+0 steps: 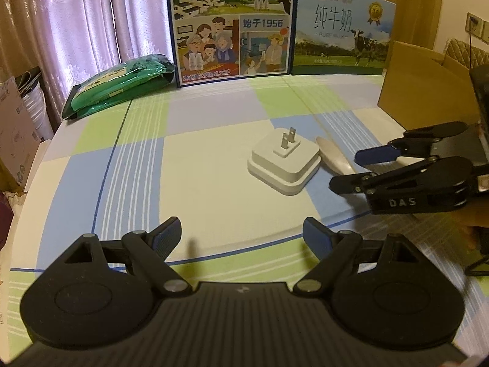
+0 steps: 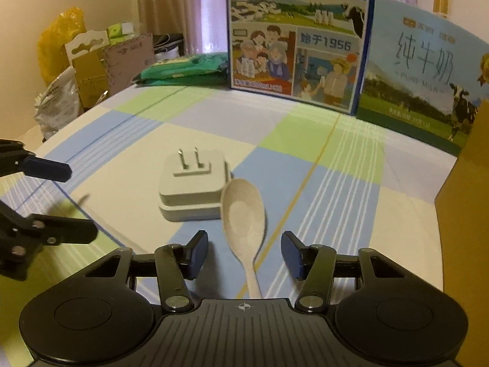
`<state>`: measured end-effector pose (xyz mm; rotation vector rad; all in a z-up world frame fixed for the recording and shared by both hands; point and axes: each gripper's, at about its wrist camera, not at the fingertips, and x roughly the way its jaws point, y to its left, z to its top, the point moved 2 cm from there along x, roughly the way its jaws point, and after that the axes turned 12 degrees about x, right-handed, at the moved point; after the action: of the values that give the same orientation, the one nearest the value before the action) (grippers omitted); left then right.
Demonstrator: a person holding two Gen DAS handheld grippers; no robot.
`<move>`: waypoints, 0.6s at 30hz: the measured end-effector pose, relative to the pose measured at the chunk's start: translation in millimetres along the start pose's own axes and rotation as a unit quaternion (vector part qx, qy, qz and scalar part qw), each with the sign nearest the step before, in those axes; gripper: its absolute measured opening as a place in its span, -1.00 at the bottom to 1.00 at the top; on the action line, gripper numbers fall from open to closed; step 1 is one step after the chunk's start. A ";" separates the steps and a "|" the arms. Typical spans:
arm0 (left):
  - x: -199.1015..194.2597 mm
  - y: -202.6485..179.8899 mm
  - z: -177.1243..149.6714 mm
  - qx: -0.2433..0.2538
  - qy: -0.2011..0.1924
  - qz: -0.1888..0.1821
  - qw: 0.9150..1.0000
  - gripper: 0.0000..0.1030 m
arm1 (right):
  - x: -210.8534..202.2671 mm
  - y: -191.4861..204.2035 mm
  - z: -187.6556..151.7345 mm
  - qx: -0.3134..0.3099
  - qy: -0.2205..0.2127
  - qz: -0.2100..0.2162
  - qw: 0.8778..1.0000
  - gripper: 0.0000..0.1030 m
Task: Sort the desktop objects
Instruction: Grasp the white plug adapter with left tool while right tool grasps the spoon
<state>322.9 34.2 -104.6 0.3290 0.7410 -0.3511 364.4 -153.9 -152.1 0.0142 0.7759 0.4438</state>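
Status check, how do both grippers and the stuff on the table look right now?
Left gripper open, empty. Right gripper open, straddling the spoon handle, not gripping. Spoon bowl touches the plug adapter, prongs up. Nothing else in the way.

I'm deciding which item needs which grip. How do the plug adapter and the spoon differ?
The plug adapter is a blocky white square with two metal prongs pointing up; the spoon is a flat, long, cream piece lying bowl-up. The spoon's handle lies between the open right gripper fingers; the adapter sits beyond them. Both rest on the checked tablecloth, close together.
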 end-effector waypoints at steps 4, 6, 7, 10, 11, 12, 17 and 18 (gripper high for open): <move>4.4 -4.0 -1.3 0.003 0.007 -0.006 1.000 0.63 | 2.0 -4.1 2.3 0.007 -0.009 0.009 1.000 -0.06; 5.2 -5.6 -1.9 0.003 0.009 -0.008 1.000 0.63 | 4.0 -4.4 3.1 0.004 -0.016 0.014 1.000 -0.10; 5.3 -6.2 -1.9 0.003 0.009 -0.009 1.000 0.63 | 5.0 -3.4 3.2 -0.002 -0.018 0.015 1.000 -0.12; 5.1 -7.7 -1.3 0.004 0.008 -0.010 1.000 0.63 | 8.6 -1.6 3.5 -0.014 -0.025 0.016 0.999 -0.17; 5.2 -7.7 -1.2 0.004 0.008 -0.011 1.000 0.63 | 9.2 -1.8 3.8 -0.013 -0.026 0.018 0.999 -0.18; 5.2 -7.8 -1.4 0.003 0.008 -0.011 1.000 0.63 | 9.8 -2.2 4.2 -0.012 -0.027 0.021 0.999 -0.22; 5.6 -5.7 -2.6 -0.003 0.008 -0.011 1.000 0.63 | 8.8 -2.7 3.7 -0.008 -0.028 0.037 0.999 -0.32; 5.7 -5.3 -2.8 -0.005 0.008 -0.010 1.000 0.63 | 8.5 -2.5 3.5 -0.010 -0.028 0.037 0.999 -0.36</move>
<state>323.0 29.5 -111.4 0.3158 0.7622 -0.3646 373.0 -152.3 -155.7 0.0368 0.7176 0.5196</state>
